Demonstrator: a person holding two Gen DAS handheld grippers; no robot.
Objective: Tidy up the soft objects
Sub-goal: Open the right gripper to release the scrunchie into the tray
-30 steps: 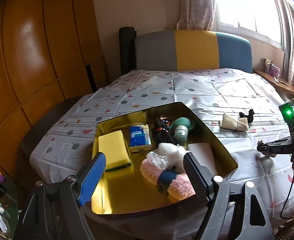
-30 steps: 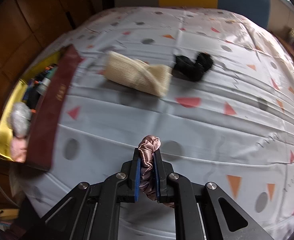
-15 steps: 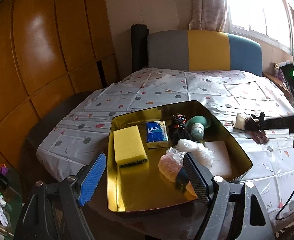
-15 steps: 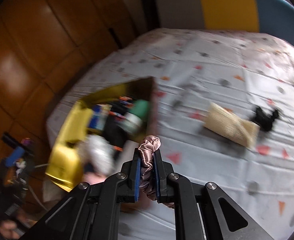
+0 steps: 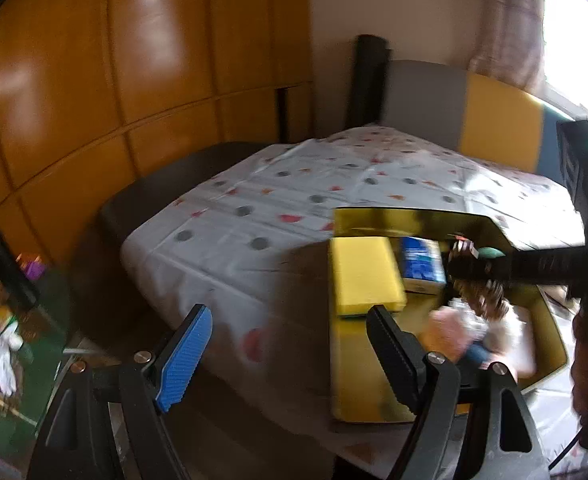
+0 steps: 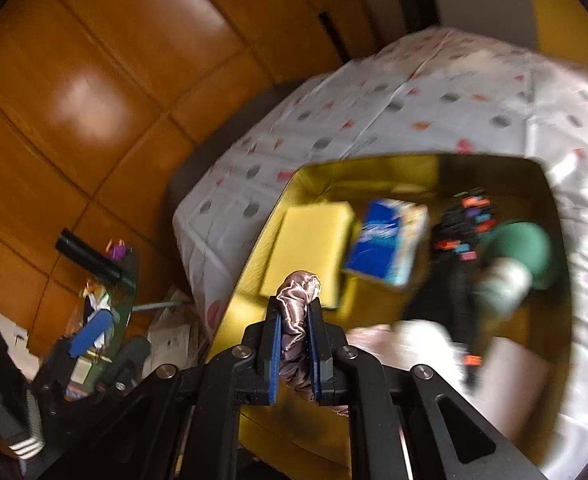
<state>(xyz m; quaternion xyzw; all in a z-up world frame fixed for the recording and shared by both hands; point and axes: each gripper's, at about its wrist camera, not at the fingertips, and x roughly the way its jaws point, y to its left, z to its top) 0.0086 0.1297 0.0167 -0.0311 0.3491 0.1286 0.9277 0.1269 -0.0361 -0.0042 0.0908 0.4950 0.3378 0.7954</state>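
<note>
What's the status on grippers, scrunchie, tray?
Right gripper shut on pink scrunchie, above gold tray. Left gripper open, empty. Tray crowded: sponge, tissue pack; near corner bare.

Bed (image 5: 254, 216) with a white cover printed in grey dots and red and orange triangles, ahead of the left fingers (image 5: 186, 356) and beyond the right fingers (image 6: 272, 344). A gold tray (image 6: 310, 178) rests directly on the cover at the bed's near end, just ahead of and below the right fingers. The rest of the visible cover is bare; detail is blurred.
</note>
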